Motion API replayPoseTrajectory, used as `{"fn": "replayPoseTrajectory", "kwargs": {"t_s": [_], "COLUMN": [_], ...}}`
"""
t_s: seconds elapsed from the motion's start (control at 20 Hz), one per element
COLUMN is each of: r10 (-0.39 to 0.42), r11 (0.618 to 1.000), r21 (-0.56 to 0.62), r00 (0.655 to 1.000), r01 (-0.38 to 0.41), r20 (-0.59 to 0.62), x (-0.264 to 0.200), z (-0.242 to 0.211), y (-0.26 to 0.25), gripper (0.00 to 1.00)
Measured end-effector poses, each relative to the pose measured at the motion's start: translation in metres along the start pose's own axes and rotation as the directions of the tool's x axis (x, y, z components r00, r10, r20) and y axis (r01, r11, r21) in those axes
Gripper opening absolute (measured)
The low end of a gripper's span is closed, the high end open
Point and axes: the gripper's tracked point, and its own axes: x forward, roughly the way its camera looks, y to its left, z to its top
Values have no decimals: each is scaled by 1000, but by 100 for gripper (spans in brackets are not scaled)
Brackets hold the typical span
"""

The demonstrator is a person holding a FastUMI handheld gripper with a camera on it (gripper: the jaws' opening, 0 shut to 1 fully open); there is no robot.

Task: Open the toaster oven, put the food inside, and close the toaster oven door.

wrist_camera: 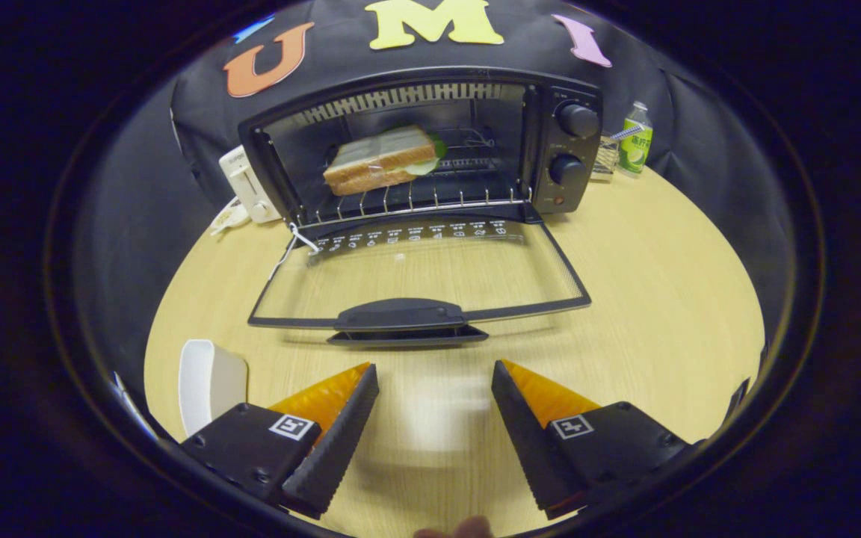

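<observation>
The tongs point(435, 388) are held low over the near part of the counter point(670, 299), level and pointing straight toward the toaster oven point(423, 149), with the two fingers angled outward from each other. A sliver of a fingertip point(468, 528) shows at the very near side, beneath and between the fingers.

The counter is a pale wood-grain surface, rounded at its edges, with black cloth hanging behind it as the booth's wall. The toaster oven stands at the far side, close to the back edge. Its glass door point(423, 276) is folded fully down and lies flat toward the tongs, its dark handle point(400, 315) on the near rim, just ahead of the fingers. Inside, the sandwich point(382, 161) sits on the wire rack point(415, 200), toward the left of the cavity, with a bit of green at its right end. Two knobs are stacked on the oven's right panel. A white appliance point(247, 183) stands just left of the oven at the back edge. A small green bottle point(636, 140) stands near the far right edge. A white dish point(210, 381) lies at the near left edge, just beside the left finger.

The tongs are spread wide, holding nothing and touching nothing; bare counter shows between the ridged pads point(341, 441).
</observation>
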Motion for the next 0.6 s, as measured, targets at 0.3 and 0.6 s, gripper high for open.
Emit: {"fn": "replayPoseTrajectory", "kwargs": {"t_s": [0.3,0.6], "r10": [-26,-3], "r11": [999,997], "r21": [-29,-71], "r00": [1000,1000], "r01": [27,5], "r20": [11,27], "x": [11,-7], "z": [7,20], "y": [-2,-1], "gripper": [99,99]}}
